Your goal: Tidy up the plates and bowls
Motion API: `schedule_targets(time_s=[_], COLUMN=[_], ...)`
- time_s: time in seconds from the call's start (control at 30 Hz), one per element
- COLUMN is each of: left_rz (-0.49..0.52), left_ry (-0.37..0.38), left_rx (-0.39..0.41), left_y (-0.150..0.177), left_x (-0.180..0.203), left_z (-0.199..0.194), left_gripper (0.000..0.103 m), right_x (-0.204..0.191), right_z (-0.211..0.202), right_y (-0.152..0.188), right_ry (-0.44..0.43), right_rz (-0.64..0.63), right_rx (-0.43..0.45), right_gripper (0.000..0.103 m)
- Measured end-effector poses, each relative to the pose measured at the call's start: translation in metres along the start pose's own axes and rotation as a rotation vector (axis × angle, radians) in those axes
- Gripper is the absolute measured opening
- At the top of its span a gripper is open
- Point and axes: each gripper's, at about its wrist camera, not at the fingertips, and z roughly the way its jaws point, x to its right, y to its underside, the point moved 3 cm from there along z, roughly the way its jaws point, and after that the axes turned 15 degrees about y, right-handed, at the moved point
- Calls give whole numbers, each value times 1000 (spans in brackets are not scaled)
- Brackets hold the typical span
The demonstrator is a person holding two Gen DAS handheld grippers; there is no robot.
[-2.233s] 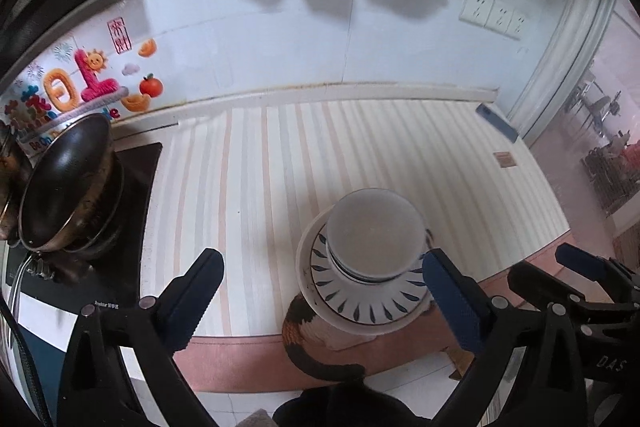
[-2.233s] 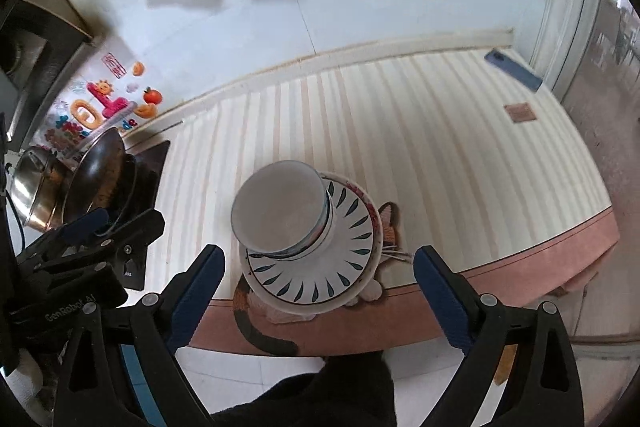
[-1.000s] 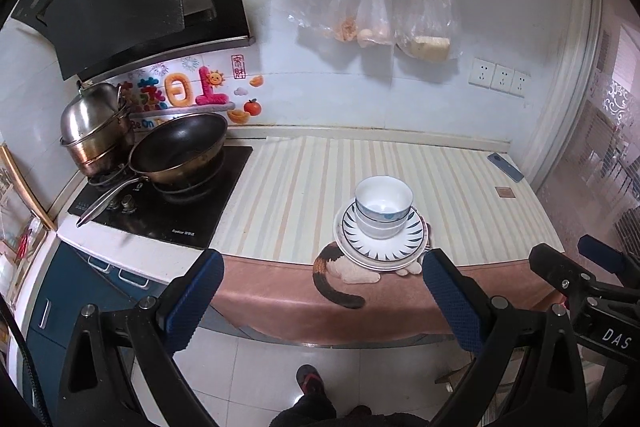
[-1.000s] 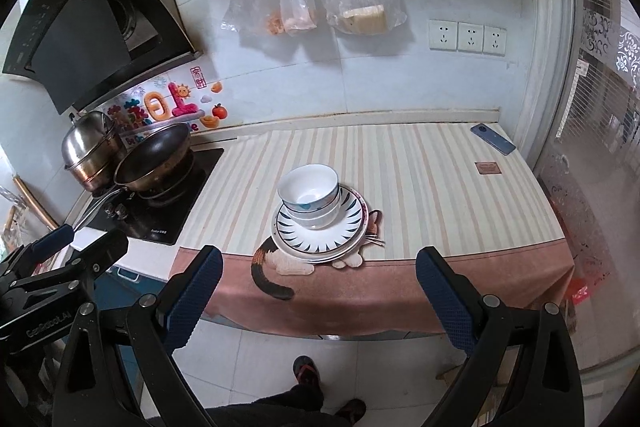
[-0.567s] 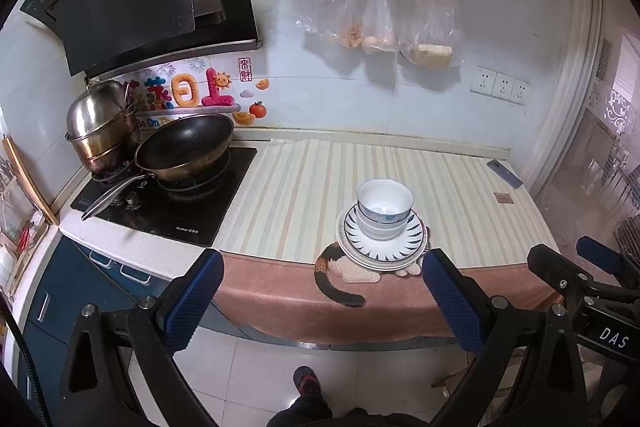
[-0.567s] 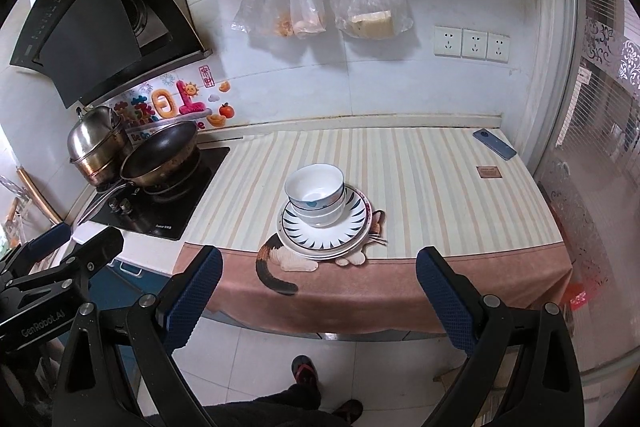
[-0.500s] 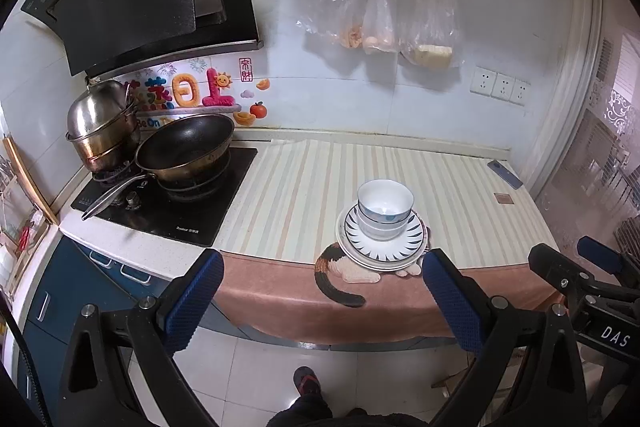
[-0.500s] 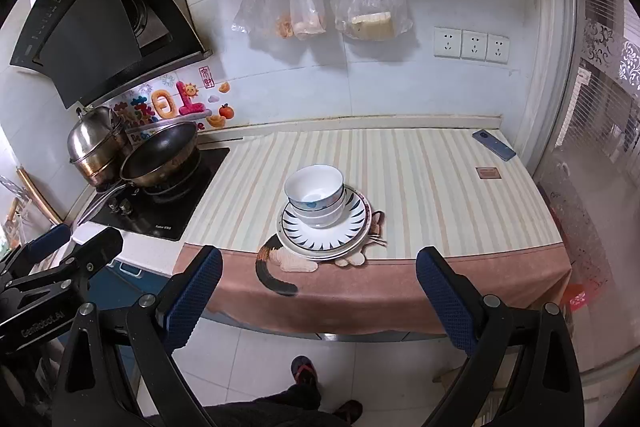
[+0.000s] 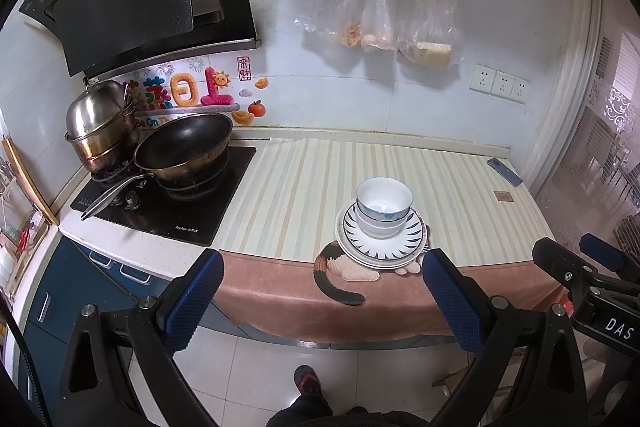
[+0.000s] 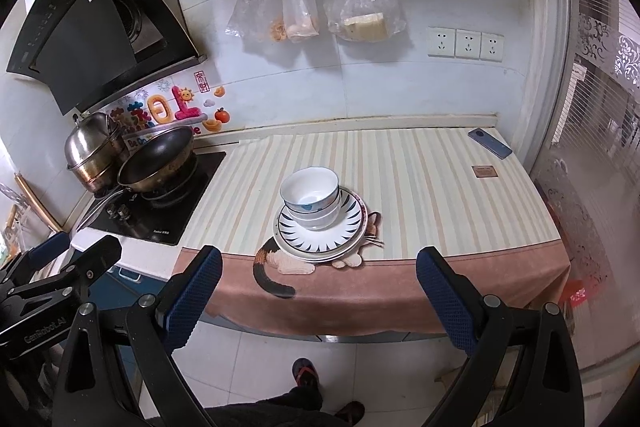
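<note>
Tools: left tool (image 9: 320, 291) and right tool (image 10: 318, 285) both spread wide, empty, low in frame. Bowls (image 9: 383, 211) nested on plates (image 9: 412, 241), mid-frame near desk (image 9: 288, 183) edge; stacking looks finished.

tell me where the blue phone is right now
The flat blue phone lies at the far right corner of the striped counter cloth, below the white wall sockets and beyond the small brown square card.

White bowls (image 9: 383, 205), the upper with a blue band; white plate (image 9: 404, 241) with dark radiating rim strokes. Counter (image 10: 424, 187) cloth: cream and tan stripes, pinkish-brown border, calico cat motif (image 10: 276, 267). Black frying pan (image 9: 184, 147); blue textured pads (image 10: 444, 301).
</note>
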Motion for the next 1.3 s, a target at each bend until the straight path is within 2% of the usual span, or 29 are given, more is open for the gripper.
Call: schedule_targets(time_s=[1.3], left_rz=[7], left_ry=[5], left_rx=[29], left_y=[0], left_x=[6], left_z=[-10], left_gripper=[102], right_x=[4], right_z=[-13], right_y=[9], right_ry=[36], right_rz=[8], right_rx=[26], right_gripper=[100])
